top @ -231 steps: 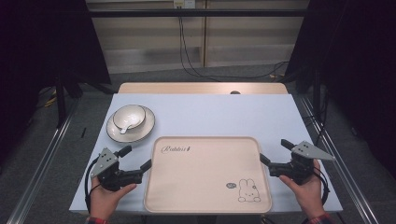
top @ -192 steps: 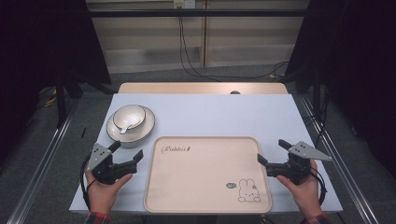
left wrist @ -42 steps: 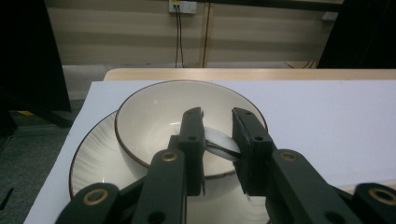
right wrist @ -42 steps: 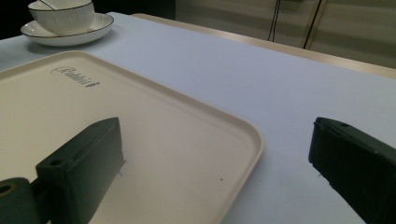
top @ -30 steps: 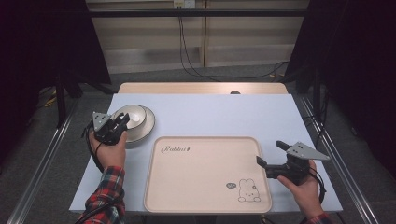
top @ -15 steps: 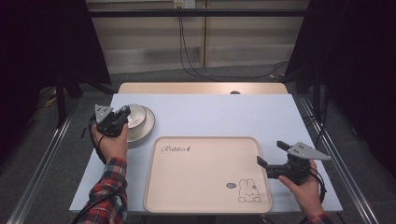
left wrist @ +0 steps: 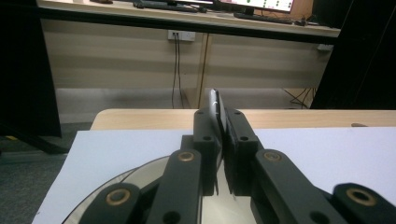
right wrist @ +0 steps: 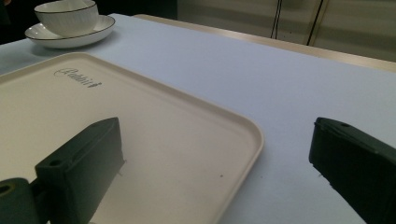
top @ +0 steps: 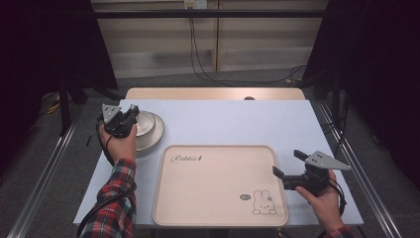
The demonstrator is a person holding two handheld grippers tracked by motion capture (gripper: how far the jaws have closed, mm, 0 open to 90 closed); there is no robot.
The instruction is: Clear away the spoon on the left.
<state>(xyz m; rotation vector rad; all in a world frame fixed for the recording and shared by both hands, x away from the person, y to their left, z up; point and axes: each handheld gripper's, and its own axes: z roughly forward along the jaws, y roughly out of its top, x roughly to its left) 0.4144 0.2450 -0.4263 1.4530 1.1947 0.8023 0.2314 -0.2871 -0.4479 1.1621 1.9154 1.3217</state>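
Observation:
A white bowl (top: 144, 122) with a dark rim line stands on its saucer (top: 157, 133) at the table's left; the right gripper view has the bowl (right wrist: 65, 16) far off. My left gripper (top: 130, 116) is at the bowl's left rim. Its jaws are shut on a thin upright piece with a shiny edge (left wrist: 215, 100), which looks like a spoon seen edge-on. The saucer's rim (left wrist: 116, 179) curves below the left gripper (left wrist: 218, 116). My right gripper (top: 287, 162) stands open by the right edge of the beige tray (top: 218, 198), nothing between its jaws (right wrist: 215, 130).
The tray (right wrist: 154, 121) carries a printed word and a small rabbit drawing (top: 262, 203). A wooden table edge (top: 213, 93) lies behind the pale table top (top: 233, 121). Cables hang from a wall socket beyond. Dark floor and rails flank both sides.
My left hand went from the tray's near left corner up to the bowl, then shifted a little farther along its left rim. The right gripper has stayed put, open.

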